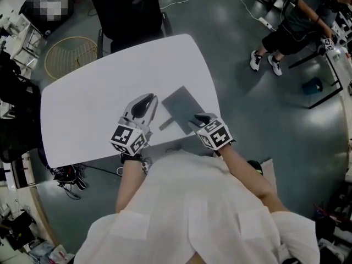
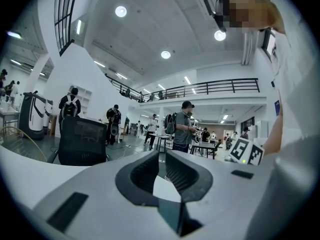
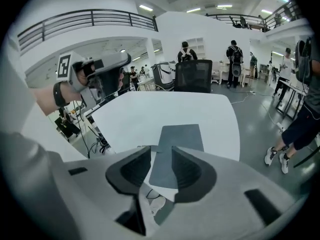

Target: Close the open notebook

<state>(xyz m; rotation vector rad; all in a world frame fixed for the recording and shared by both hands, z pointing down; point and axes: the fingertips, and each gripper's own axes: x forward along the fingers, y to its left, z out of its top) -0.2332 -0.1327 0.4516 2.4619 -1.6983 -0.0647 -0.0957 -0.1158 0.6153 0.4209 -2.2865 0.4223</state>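
Note:
A grey notebook [image 1: 184, 108] lies flat with its cover down on the white table [image 1: 99, 98], near the front right edge. A narrow grey strip [image 1: 166, 124] sticks out at its near left corner. My right gripper [image 1: 199, 117] hangs tilted down over the notebook's near end, open, nothing between the pads. The right gripper view shows the notebook [image 3: 181, 136] just past the right gripper [image 3: 161, 156]. My left gripper [image 1: 146, 100] is held level just left of the notebook, open and empty. In the left gripper view, only table shows in the left gripper's [image 2: 161, 159] gap.
A black office chair [image 1: 129, 10] stands at the table's far edge. A round wire basket [image 1: 69, 56] sits on the floor at the far left. Cables [image 1: 69, 175] lie under the table's left corner. A person [image 1: 297, 21] stands off to the right.

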